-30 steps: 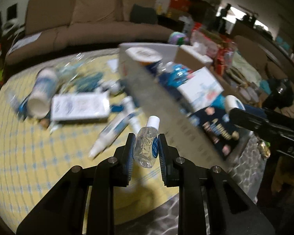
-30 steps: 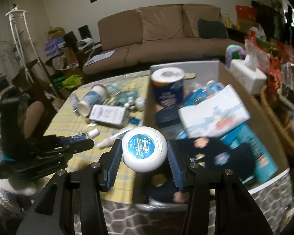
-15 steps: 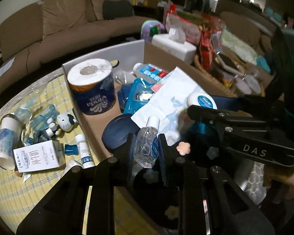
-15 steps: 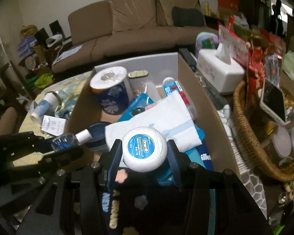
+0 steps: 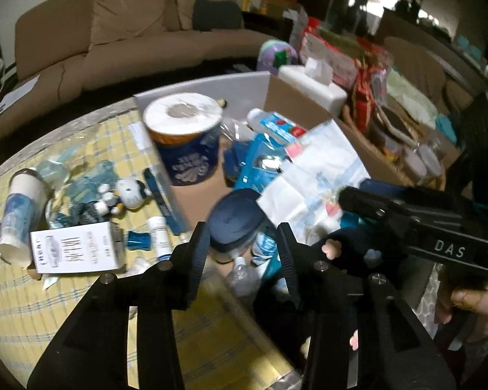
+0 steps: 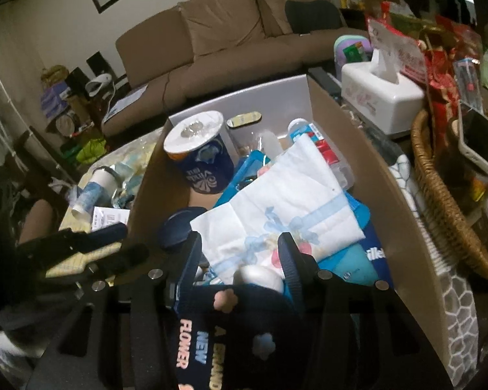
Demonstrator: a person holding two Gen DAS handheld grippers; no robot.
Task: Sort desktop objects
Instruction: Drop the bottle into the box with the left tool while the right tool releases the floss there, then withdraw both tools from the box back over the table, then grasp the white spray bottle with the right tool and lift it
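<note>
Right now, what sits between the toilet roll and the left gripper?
In the left wrist view, a dark blue round lid lies in the box between the toilet roll and the left gripper, whose jaws are opening.

In the cardboard box [image 6: 367,149] a toilet paper roll [image 6: 198,156] stands at the back left, with a folded paper sheet [image 6: 286,201] lying to its right. A tissue box [image 6: 380,97] stands behind the box, and a wicker basket [image 6: 439,201] stands on the right.
</note>
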